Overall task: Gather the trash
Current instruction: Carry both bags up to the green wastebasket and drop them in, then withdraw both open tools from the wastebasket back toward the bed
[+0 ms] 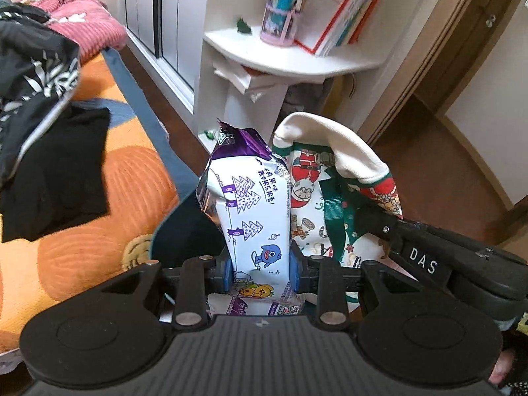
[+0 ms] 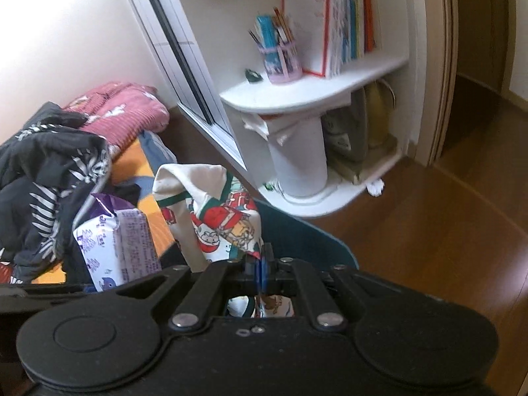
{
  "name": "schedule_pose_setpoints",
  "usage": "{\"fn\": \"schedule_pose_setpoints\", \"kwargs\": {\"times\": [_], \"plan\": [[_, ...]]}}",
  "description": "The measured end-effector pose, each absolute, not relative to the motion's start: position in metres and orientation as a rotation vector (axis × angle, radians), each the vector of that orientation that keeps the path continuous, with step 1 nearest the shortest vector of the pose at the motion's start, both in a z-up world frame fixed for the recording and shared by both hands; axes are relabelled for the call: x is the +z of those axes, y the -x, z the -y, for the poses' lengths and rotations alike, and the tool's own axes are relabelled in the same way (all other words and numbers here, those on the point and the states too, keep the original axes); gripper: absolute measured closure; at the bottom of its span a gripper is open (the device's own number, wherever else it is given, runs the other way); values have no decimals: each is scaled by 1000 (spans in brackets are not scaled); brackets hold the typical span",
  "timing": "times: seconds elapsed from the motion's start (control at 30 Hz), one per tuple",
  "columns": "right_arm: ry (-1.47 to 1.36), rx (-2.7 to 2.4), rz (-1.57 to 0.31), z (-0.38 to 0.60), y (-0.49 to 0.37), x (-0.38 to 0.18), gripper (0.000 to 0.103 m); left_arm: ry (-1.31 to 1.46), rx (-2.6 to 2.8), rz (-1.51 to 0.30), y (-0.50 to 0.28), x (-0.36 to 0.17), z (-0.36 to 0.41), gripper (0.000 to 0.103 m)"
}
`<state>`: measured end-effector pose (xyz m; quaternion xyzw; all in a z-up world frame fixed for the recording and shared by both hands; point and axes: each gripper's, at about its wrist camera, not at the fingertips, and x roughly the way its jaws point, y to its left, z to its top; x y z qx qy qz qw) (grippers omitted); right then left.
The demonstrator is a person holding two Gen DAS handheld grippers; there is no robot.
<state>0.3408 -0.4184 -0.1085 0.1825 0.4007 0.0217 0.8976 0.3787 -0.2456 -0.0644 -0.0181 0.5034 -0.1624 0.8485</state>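
Note:
A white and purple snack wrapper with cartoon trees and a blue fish stands upright between the blue pads of my left gripper, which is shut on it. Right beside it hangs a Christmas-print cloth bag with a green strap and a white lining folded over its top. My right gripper is shut on the edge of that cloth bag. In the right wrist view the wrapper shows at the lower left, and the bag's mouth is hidden.
An orange patterned bed cover with black garments and a pink blanket lies to the left. A white corner shelf carries books and a pen holder; a white bin stands under it. Brown wooden floor lies to the right.

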Motion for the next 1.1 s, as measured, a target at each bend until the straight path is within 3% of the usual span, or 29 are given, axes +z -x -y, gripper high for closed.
{"fn": "schedule_pose_setpoints", "kwargs": {"times": [0.13, 0.37, 0.4, 0.5, 0.53, 0.77, 0.83, 1.1], "plan": [[-426, 48, -868, 422, -348, -129, 99, 31, -329, -1101, -387, -91, 251, 73], [-400, 40, -910, 416, -355, -144, 87, -5, -316, -1154, -394, -128, 260, 72], [-400, 34, -916, 417, -356, -146, 86, -4, -313, -1161, -395, -132, 260, 69], [-402, 18, -928, 420, -356, -150, 79, 2, -299, -1172, -398, -139, 259, 44], [-402, 14, -927, 421, -355, -150, 79, 5, -296, -1171, -398, -141, 258, 42], [-413, 27, -934, 427, -341, -145, 74, 29, -302, -1174, -394, -140, 252, 38], [-419, 35, -933, 429, -334, -141, 74, 28, -304, -1173, -391, -137, 250, 31], [-406, 95, -900, 427, -301, -116, 73, 20, -320, -1122, -364, -109, 238, 30]]}}
